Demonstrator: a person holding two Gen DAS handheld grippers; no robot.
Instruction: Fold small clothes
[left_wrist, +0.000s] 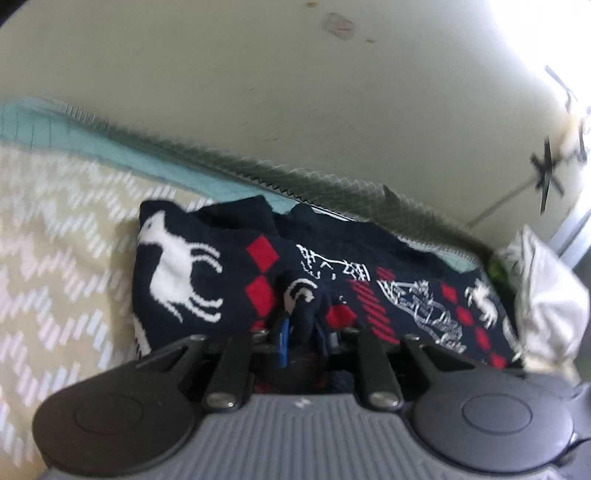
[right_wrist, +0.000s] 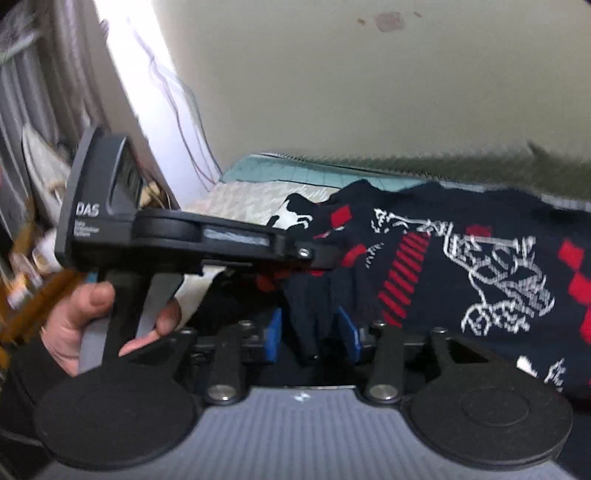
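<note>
Both sets of jaws are pinching the same dark garment. On the left gripper (left_wrist: 299, 332) a bunched fold of the navy sweater (left_wrist: 207, 273) is caught between the blue pads, which sit close together low in the left wrist view. On the right gripper (right_wrist: 314, 332) a hanging wad of navy knit fills the gap between the two blue pads (right_wrist: 272, 332), so that pair is clamped on cloth too.

From the left gripper, the sweater spreads from about 10 o'clock across to 2 o'clock, with a white reindeer figure at 10 o'clock, red diamonds near 12 o'clock and white line-work with more red diamonds toward 2 o'clock. It lies rumpled on a bed covered by a pale zigzag-patterned blanket (left_wrist: 55, 258), which fills the 9 o'clock side. A teal sheet (left_wrist: 110, 147) edges the blanket at 11 o'clock, below a cream wall (left_wrist: 295, 92). A crumpled white cloth (left_wrist: 543, 288) sits at 3 o'clock, touching the sweater's edge.

In the right wrist view, the left gripper's body runs in from 9 o'clock, its tip buried in the sweater's folds. A bare hand (right_wrist: 85, 321) grips its handle at 8 o'clock. Both views are motion-blurred.
</note>
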